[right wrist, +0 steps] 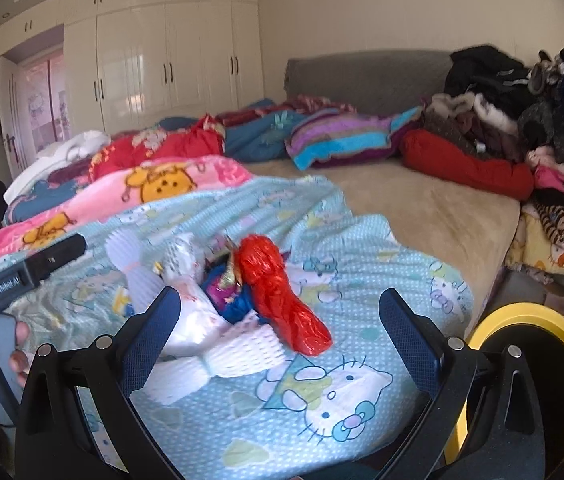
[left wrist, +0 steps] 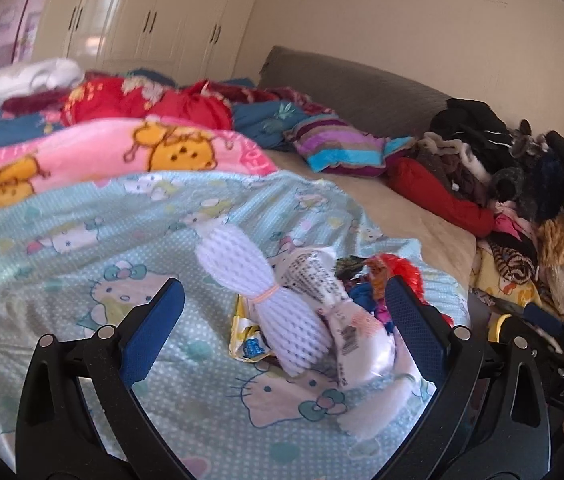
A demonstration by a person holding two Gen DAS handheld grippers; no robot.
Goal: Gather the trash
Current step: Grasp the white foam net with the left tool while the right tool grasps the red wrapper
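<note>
A heap of trash lies on the light blue cartoon-cat blanket [left wrist: 82, 248] on the bed. It holds a white foam net sleeve [left wrist: 266, 300], a white printed wrapper [left wrist: 321, 280], a yellow wrapper [left wrist: 246, 340], blue and pink wrappers [right wrist: 230, 296] and a red crinkled wrapper [right wrist: 278, 292]. My left gripper [left wrist: 285, 316] is open, its fingers either side of the heap, close above the blanket. My right gripper [right wrist: 280, 320] is open, fingers either side of the red wrapper and a white foam net [right wrist: 242, 348]. The left gripper's body [right wrist: 22, 272] shows at left in the right wrist view.
A pink bear-print blanket [right wrist: 154, 188] and red bedding [right wrist: 162, 144] lie behind the heap. A striped pillow [right wrist: 341, 136] and a pile of clothes [right wrist: 521, 120] sit by the grey headboard [right wrist: 361, 76]. A yellow-rimmed black bin [right wrist: 533, 368] stands beside the bed at right.
</note>
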